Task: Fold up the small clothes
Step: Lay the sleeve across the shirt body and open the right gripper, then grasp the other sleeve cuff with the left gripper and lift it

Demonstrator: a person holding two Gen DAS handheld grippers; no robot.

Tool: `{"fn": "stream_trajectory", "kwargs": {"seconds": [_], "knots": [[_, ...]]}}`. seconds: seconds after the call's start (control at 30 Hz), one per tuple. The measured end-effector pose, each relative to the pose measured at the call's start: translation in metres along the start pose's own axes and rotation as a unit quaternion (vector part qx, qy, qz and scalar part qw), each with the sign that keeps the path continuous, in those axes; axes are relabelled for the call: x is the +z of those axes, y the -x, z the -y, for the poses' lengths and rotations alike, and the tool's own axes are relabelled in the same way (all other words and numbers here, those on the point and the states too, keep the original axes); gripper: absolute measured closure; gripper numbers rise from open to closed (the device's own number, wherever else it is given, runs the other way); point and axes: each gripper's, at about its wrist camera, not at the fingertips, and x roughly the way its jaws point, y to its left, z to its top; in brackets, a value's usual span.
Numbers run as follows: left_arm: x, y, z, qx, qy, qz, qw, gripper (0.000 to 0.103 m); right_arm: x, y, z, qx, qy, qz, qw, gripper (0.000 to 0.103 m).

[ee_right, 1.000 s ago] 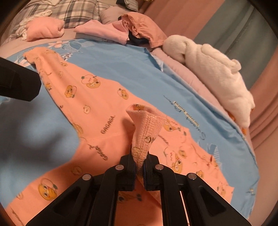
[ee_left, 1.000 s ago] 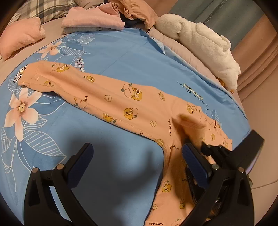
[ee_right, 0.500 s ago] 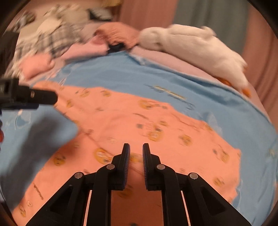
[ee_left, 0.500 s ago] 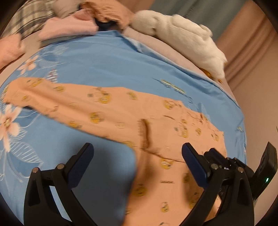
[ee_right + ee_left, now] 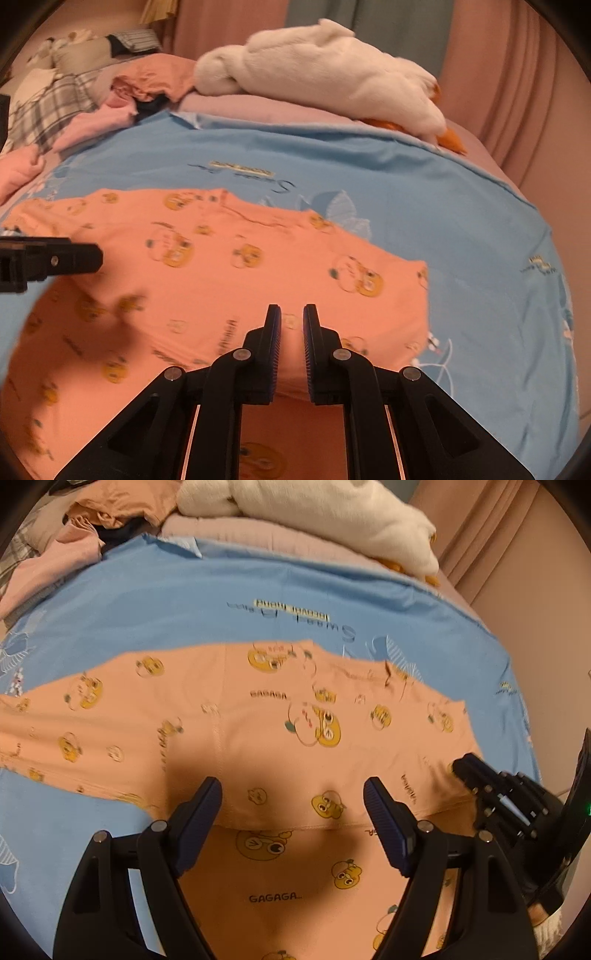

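Note:
A small orange pair of trousers [image 5: 258,731] printed with yellow cartoon ducks lies on a blue sheet [image 5: 258,587]. One leg is folded across; its hem edge crosses just in front of my left gripper. My left gripper [image 5: 293,794] is open and empty, low over that fold edge. My right gripper [image 5: 291,314] is open by a narrow gap with nothing in it, low over the same garment [image 5: 229,258] near its right end. The right gripper also shows at the right edge of the left wrist view [image 5: 498,797]; the left gripper's finger [image 5: 55,260] shows at the left of the right wrist view.
A white plush toy [image 5: 325,70] lies on a pink blanket [image 5: 280,107] at the far edge of the bed. A heap of pink and orange clothes [image 5: 140,88] and a plaid cloth [image 5: 48,107] sit at the far left. Curtains [image 5: 517,74] hang at the right.
My right gripper let go of the orange cloth it held pinched and raised; the cloth now lies flat. Both grippers moved right and lower, toward the garment's wide end.

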Motion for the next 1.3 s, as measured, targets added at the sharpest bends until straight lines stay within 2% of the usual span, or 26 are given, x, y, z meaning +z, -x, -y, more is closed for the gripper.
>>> {"fn": "stream_trajectory", "kwargs": {"seconds": [0.17,0.4,0.57,0.73,0.9,0.97,1.0,1.03,1.3], "knots": [[-0.004,-0.014,-0.004,0.015,-0.002,-0.015,0.9998,0.025,-0.013,-0.015,0.018,-0.030,-0.012,-0.030,0.999,0.093],[-0.008,-0.019,-0.010,0.024,-0.002,-0.020,0.9995,0.025,-0.029,-0.024,0.034,-0.045,-0.020,-0.056,0.997,0.093],[-0.011,-0.006,-0.015,0.015,0.000,-0.016,0.9998,0.025,-0.032,-0.025,0.040,-0.049,-0.035,-0.064,0.996,0.093],[-0.016,0.020,-0.034,0.017,0.024,0.003,0.9996,0.023,-0.022,0.010,0.027,-0.031,-0.027,-0.025,0.999,0.093],[-0.029,0.050,-0.075,0.029,0.076,0.021,0.9964,0.019,-0.010,0.043,0.002,-0.005,-0.014,0.005,1.000,0.092],[-0.034,0.061,-0.095,0.039,0.099,0.028,0.9939,0.019,-0.005,0.053,-0.009,0.009,-0.009,0.014,1.000,0.079],[-0.037,0.067,-0.105,0.044,0.112,0.032,0.9922,0.019,-0.003,0.057,-0.014,0.015,-0.009,0.017,1.000,0.066],[-0.040,0.072,-0.116,0.047,0.126,0.035,0.9903,0.019,-0.001,0.063,-0.021,0.022,-0.009,0.023,0.999,0.059],[-0.060,0.103,-0.195,0.059,0.234,0.059,0.9686,0.018,0.011,0.079,-0.065,0.056,0.022,0.041,0.997,0.058]]}}
